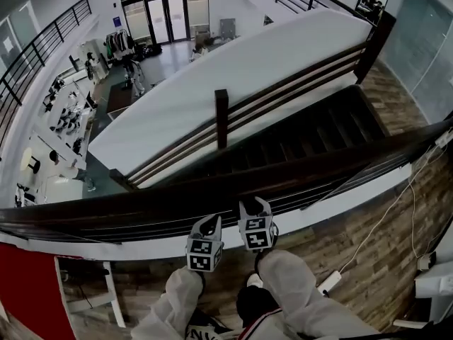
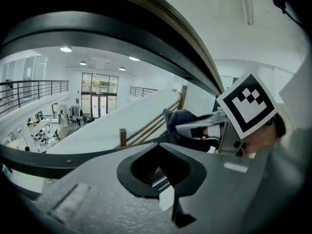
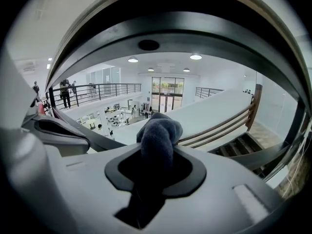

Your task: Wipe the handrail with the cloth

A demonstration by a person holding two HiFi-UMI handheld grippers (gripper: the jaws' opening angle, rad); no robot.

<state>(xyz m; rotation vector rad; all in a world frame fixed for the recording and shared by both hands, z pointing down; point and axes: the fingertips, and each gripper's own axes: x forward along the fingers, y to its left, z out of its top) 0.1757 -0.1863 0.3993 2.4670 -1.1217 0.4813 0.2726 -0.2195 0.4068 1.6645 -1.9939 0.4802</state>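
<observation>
Two claws near the handrail [image 1: 212, 193]: right claw [image 3: 156, 167] tight around cloth [image 3: 158, 135], left claw [image 2: 162, 172] closed, empty.

my left gripper [image 1: 210, 223] and right gripper [image 1: 250, 205] are pale grey, each carrying 1 cube [image 1: 204, 253] of black-and-white square markers; my 2 sleeves [image 1: 175, 302] are white.

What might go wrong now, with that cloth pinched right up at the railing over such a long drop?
The cloth is only pinched between the jaws of the right gripper, close to the handrail; if it slips, it may fall to the lower floor. Only a small wad of cloth sticks out past the jaws, so their hard edges might scrape the rail's wood.
</observation>
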